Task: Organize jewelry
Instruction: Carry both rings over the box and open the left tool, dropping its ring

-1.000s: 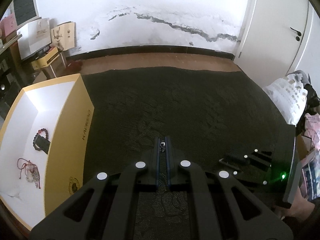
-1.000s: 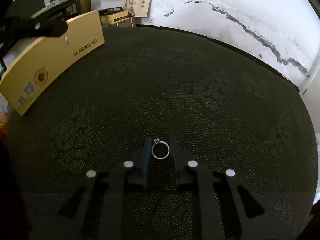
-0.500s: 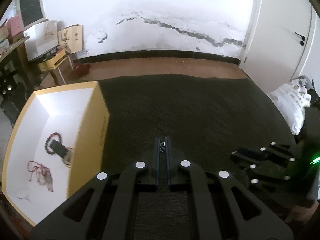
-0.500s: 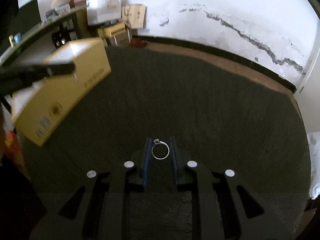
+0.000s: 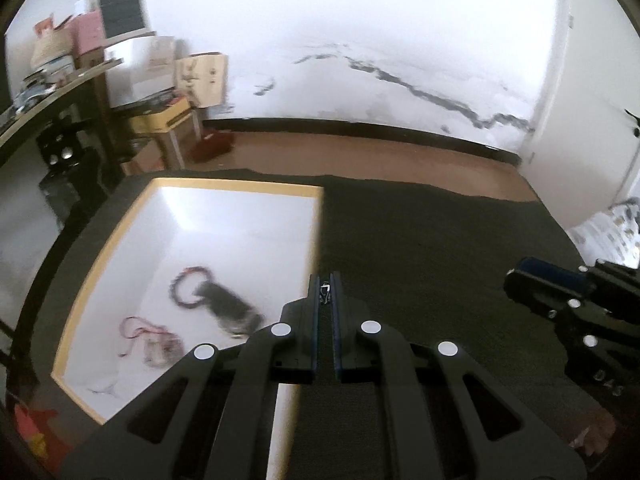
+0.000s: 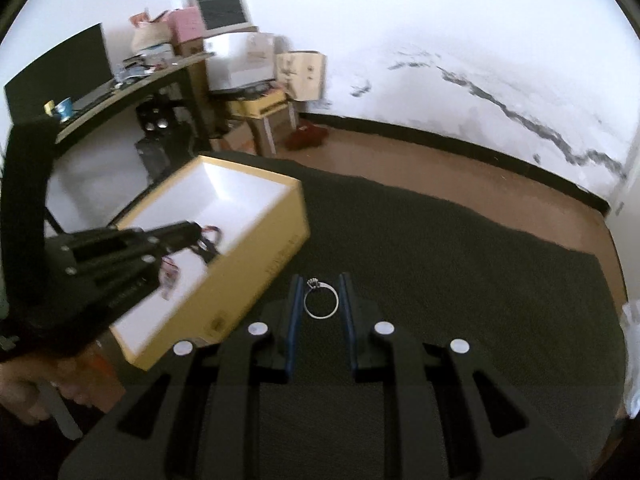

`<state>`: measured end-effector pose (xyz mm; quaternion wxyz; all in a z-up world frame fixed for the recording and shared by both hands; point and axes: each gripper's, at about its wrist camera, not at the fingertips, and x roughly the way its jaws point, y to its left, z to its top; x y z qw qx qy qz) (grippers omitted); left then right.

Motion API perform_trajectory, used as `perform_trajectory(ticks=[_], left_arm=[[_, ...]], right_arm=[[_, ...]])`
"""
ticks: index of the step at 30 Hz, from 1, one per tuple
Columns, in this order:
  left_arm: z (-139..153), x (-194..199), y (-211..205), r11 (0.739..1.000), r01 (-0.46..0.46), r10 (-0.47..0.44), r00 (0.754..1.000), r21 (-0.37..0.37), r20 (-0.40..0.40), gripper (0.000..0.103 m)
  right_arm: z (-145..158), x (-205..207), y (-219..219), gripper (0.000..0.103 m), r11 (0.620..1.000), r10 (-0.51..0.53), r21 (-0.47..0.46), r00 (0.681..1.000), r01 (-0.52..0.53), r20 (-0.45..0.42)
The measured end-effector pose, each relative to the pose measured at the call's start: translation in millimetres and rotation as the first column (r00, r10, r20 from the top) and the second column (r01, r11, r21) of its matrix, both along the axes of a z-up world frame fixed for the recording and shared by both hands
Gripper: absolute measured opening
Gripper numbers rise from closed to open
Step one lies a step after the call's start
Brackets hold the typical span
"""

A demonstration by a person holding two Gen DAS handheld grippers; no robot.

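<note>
My left gripper (image 5: 325, 286) is shut on a small silver jewelry piece (image 5: 325, 293) and hangs over the right wall of a yellow box (image 5: 192, 188) with a white inside. In the box lie a dark beaded bracelet (image 5: 190, 286) and a red corded charm (image 5: 150, 338). My right gripper (image 6: 319, 289) is shut on a silver ring (image 6: 321, 299), held above the dark table cloth (image 6: 460, 264), right of the yellow box (image 6: 280, 252). The left gripper (image 6: 192, 236) shows over the box in the right wrist view.
The dark cloth covers the table (image 5: 420, 240). A shelf with boxes and a monitor (image 5: 120, 4) stands at the far left by the cracked white wall. A door (image 5: 592, 80) is at the right. The right gripper (image 5: 560, 292) shows at the right edge.
Both grippers have lifted and moved left toward the yellow box. The left one now hangs over the box's right wall. Each still holds its piece.
</note>
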<state>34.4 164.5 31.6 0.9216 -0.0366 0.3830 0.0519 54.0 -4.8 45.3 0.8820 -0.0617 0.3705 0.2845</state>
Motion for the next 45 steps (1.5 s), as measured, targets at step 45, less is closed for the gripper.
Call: perform_trajectory(ticks=[45], left_arm=[[-85, -15, 156, 0.972, -0.228, 0.236, 0.953, 0.063, -0.188, 0.005]], right_arm=[[-9, -1, 188, 0.019, 0.981, 0.192, 0.025, 0.981, -0.192, -0.032]])
